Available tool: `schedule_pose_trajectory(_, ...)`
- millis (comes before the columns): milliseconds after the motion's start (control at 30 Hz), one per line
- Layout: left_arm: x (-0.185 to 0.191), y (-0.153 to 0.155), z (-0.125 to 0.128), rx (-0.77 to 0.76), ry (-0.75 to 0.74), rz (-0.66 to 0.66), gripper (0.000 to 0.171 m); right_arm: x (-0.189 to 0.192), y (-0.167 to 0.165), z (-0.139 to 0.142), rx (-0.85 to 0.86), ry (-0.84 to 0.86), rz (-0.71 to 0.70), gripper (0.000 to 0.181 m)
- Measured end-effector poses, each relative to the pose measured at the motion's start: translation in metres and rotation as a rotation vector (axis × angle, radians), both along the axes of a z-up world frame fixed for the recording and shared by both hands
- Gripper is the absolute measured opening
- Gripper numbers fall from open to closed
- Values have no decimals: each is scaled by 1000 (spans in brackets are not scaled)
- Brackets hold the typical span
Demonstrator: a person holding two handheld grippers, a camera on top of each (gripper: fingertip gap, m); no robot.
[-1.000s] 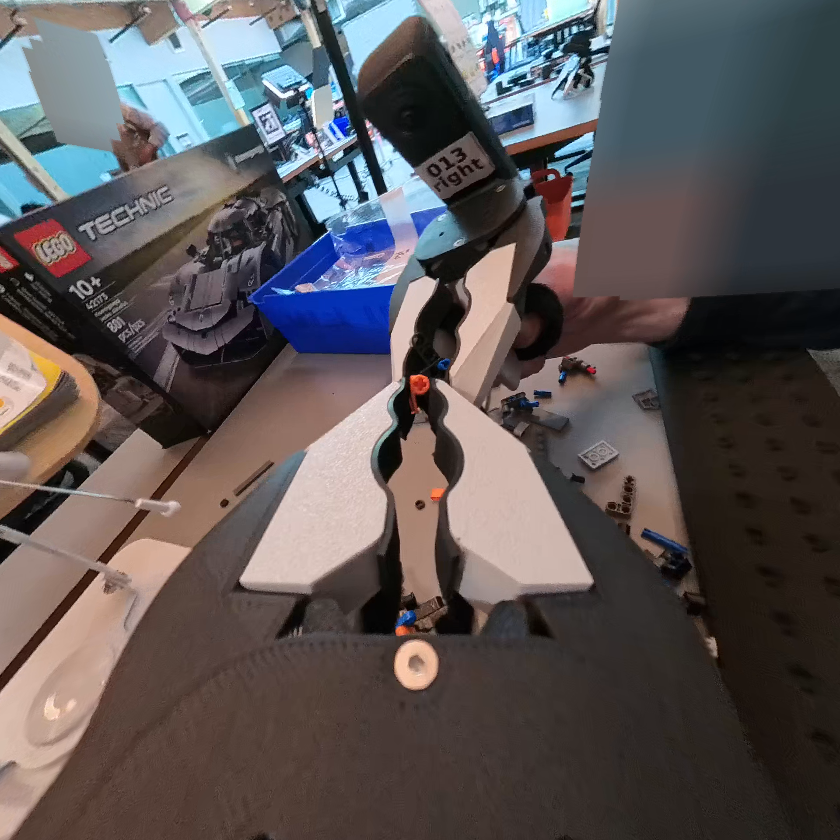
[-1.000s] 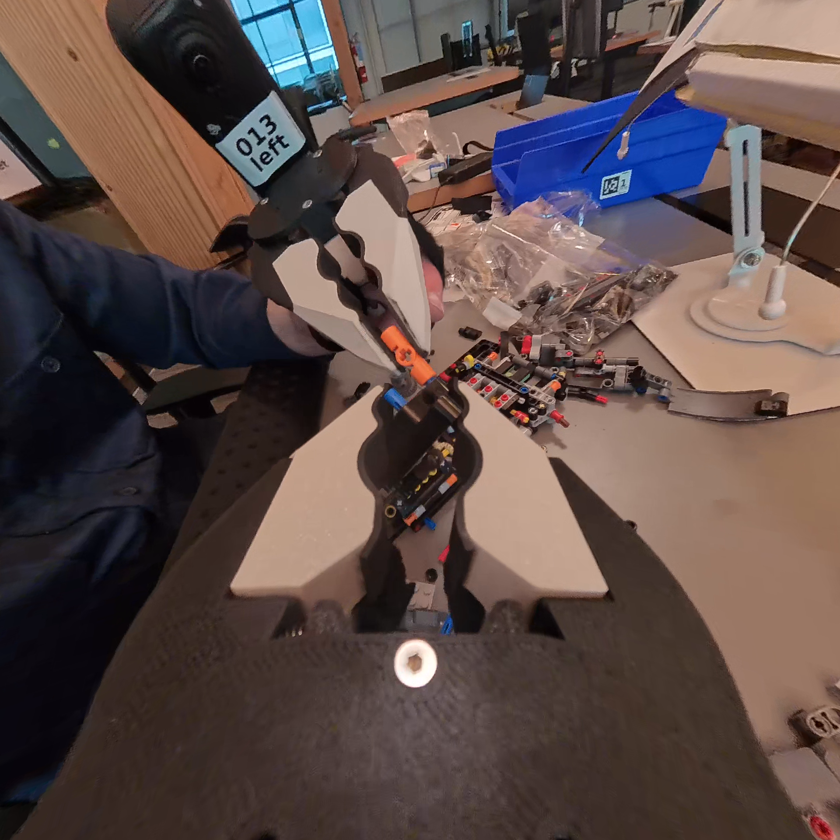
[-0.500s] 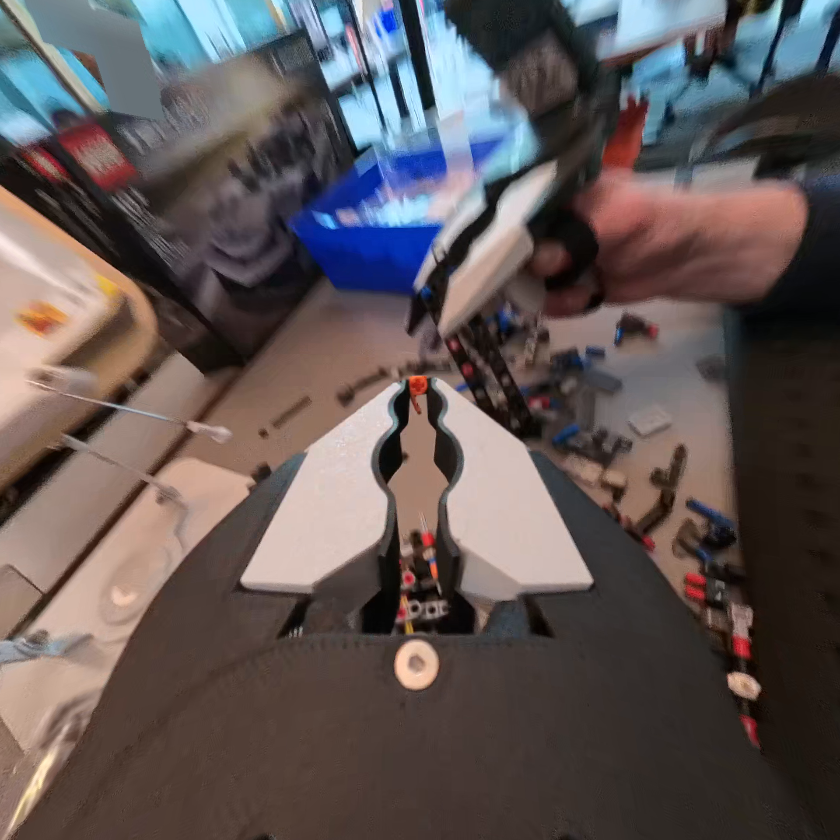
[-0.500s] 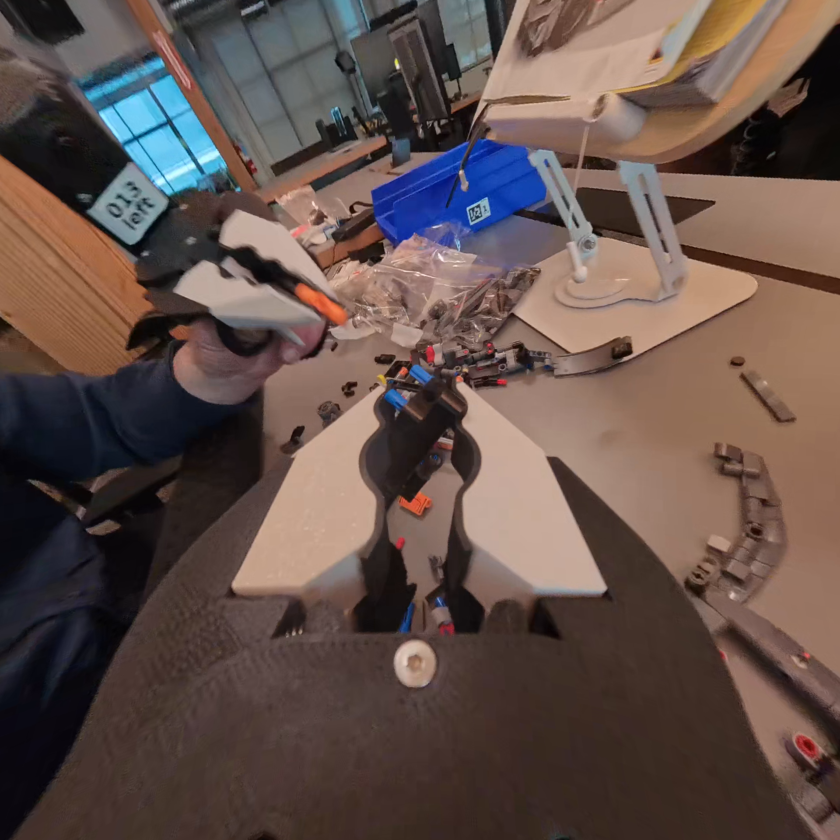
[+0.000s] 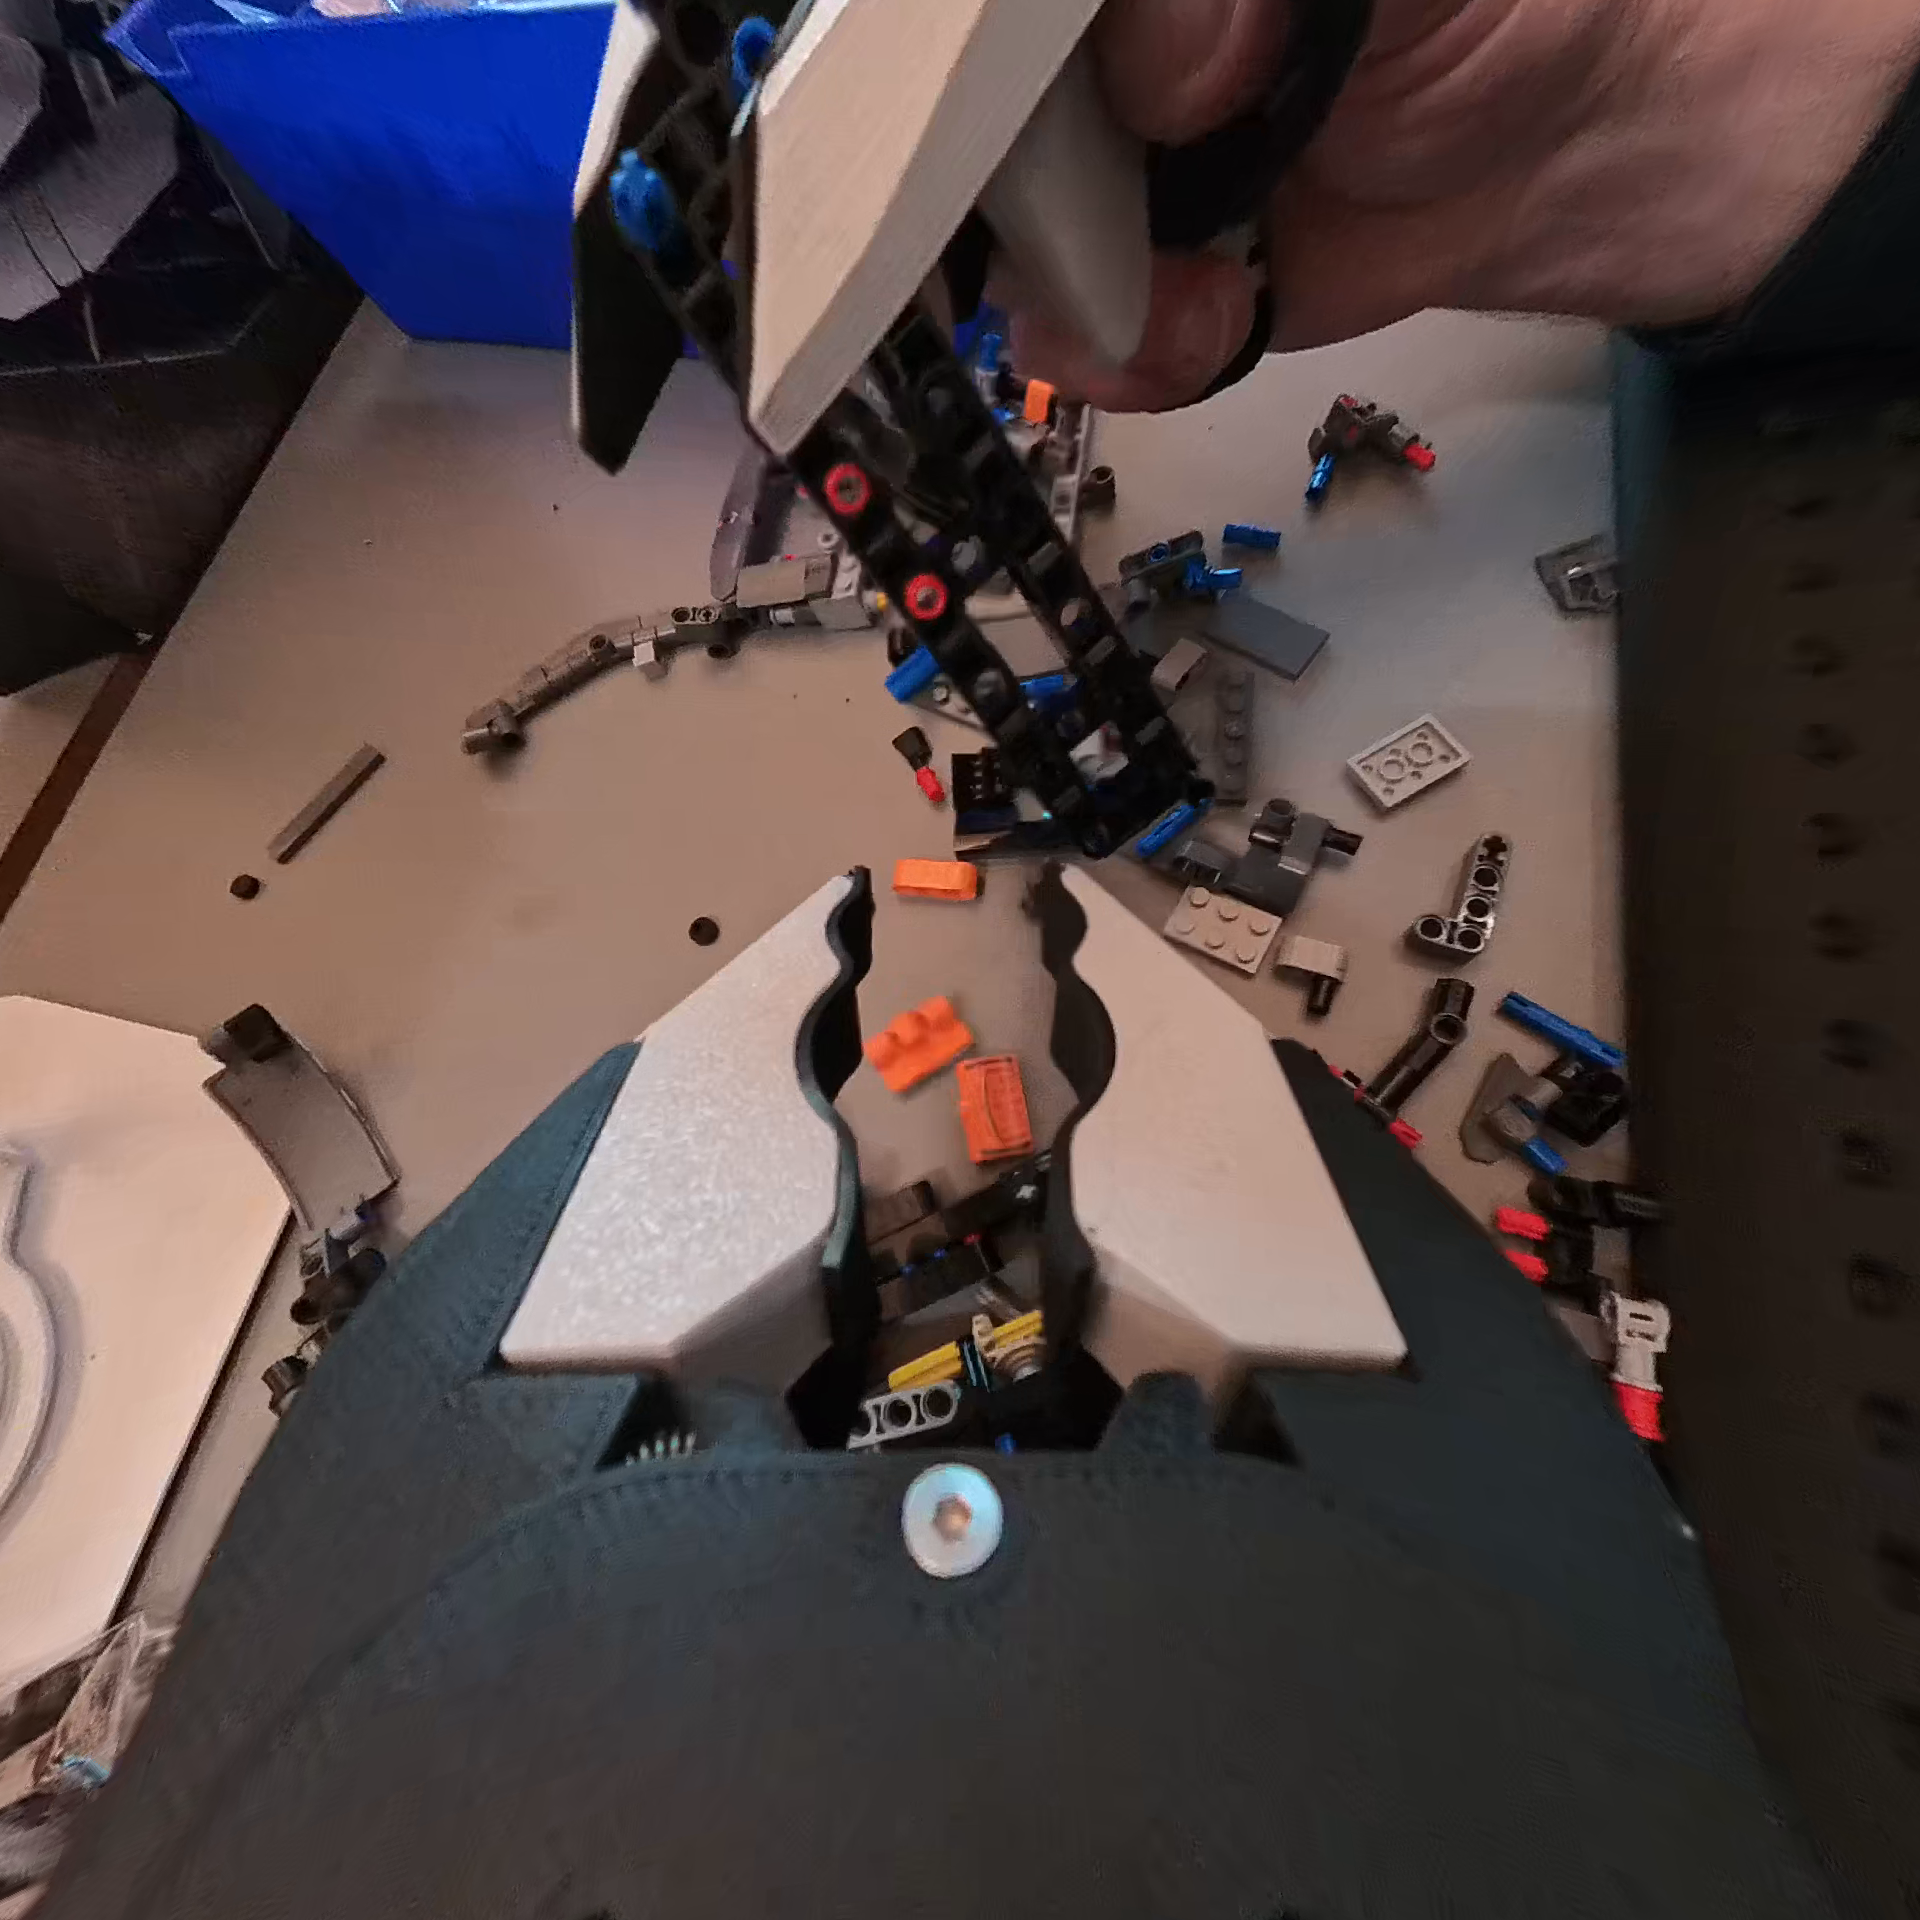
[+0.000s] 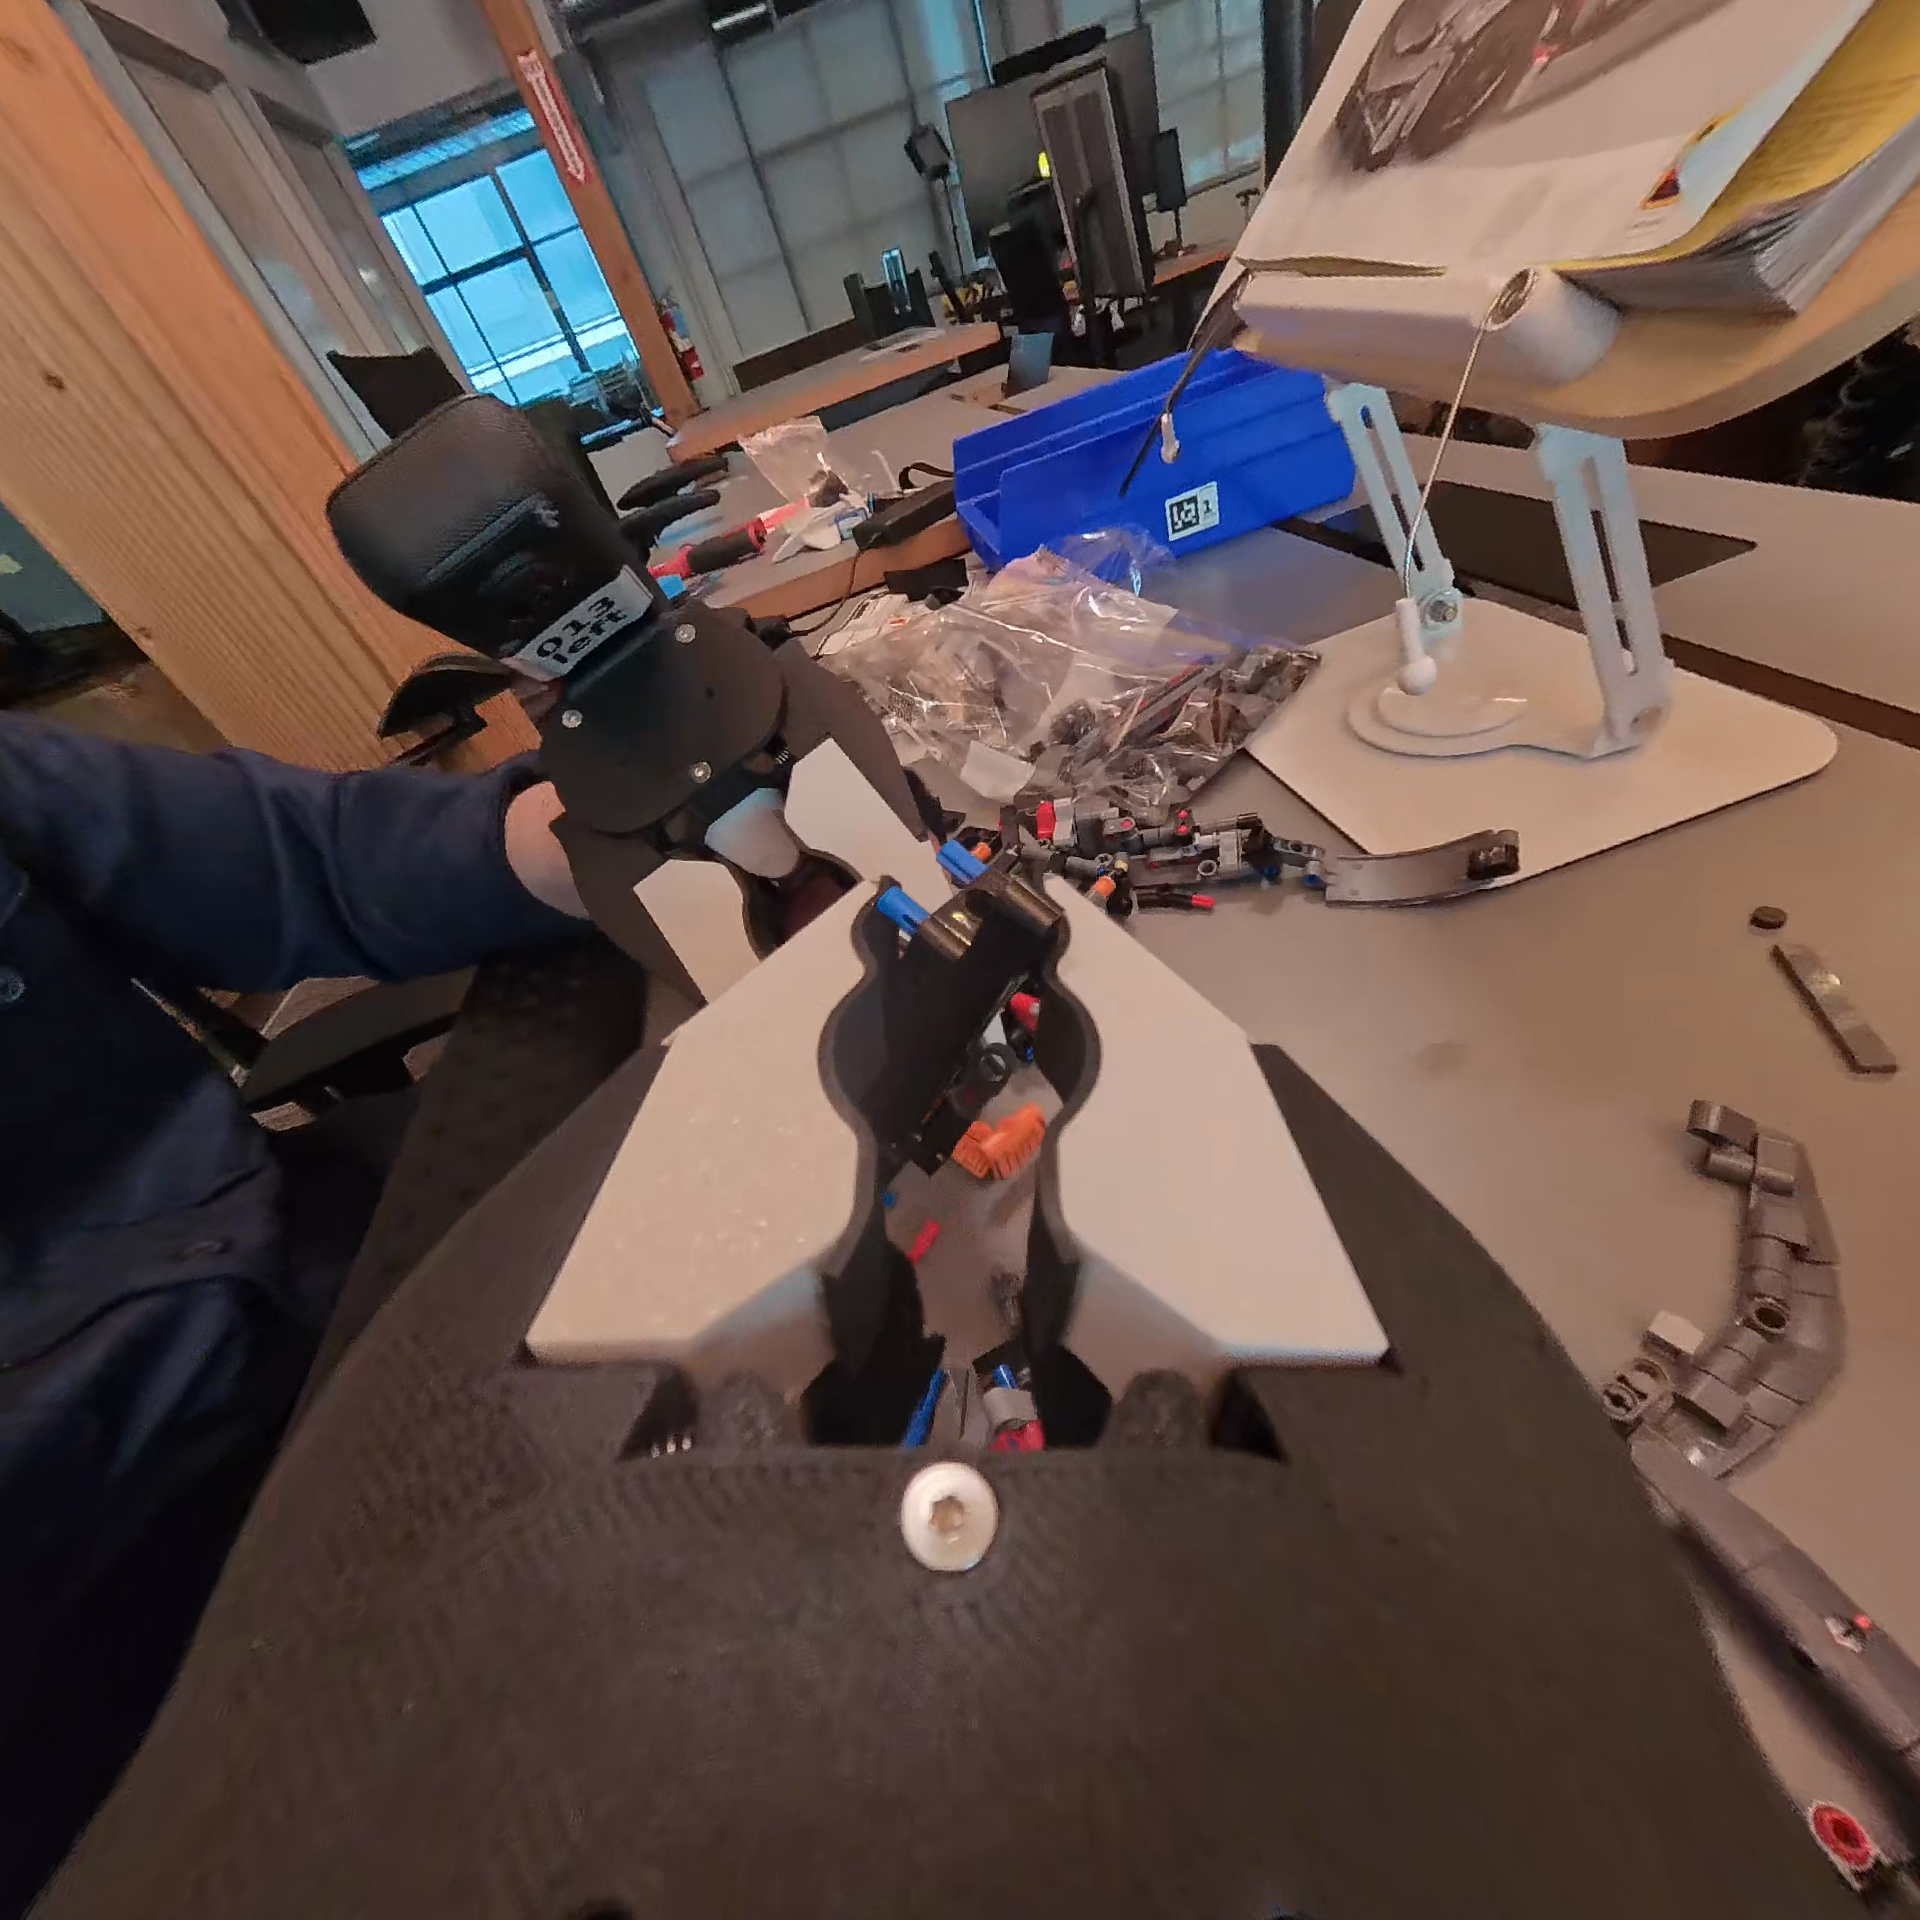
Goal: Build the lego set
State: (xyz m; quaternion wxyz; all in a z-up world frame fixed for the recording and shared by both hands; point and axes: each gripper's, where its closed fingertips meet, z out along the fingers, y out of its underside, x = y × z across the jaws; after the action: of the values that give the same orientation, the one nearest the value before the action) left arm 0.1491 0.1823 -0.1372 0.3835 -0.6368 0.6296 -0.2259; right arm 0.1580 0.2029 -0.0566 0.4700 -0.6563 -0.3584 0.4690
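Note:
My left gripper point(image 5: 956, 888) is open and empty, low over the grey table point(image 5: 520, 831). A small orange piece point(image 5: 935, 878) lies on the table right at its fingertips. Two more orange pieces point(image 5: 917, 1042) lie between its fingers. My right gripper point(image 6: 961, 914) is shut on a long black Technic frame point(image 6: 956, 1029) with blue pins. In the left wrist view this gripper point(image 5: 717, 343) hangs above, and the frame point(image 5: 987, 623) slants down to the table just beyond my left fingertips. The left gripper point(image 6: 769, 862) also shows in the right wrist view, partly hidden behind my right fingers.
Loose grey, black, blue and red pieces point(image 5: 1226, 914) are scattered ahead and to the right. A curved grey assembly point(image 5: 582, 665) lies to the left. A blue bin point(image 6: 1143, 468), clear parts bags point(image 6: 1039, 665) and a white book stand point(image 6: 1507, 707) stand behind. A black mat point(image 5: 1766, 935) lies to the right. My hands' fingertips stand some 8 centimeters from each other.
My left gripper has opened, let go of the orange pin and dropped toward the table. The right gripper still holds the black frame, now lowered in front of my left fingertips.

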Motion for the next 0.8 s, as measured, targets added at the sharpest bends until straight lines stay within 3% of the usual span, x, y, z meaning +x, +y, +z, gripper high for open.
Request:
schedule_pose_trajectory(367,15,-26,22,-286,-211,-118,54,-11,-12,8,115,-17,32,21)
schedule_pose_trajectory(533,19,-22,18,-234,-188,-81,54,-16,-10,6,158,-67,-14,21)
schedule_pose_trajectory(633,21,-17,11,-149,-136,-51,38,-25,-13,0,168,-102,-8,21)
schedule_pose_trajectory(800,21,-15,13,-133,-136,-39,34,-28,-16,-1,178,-115,-1,23)
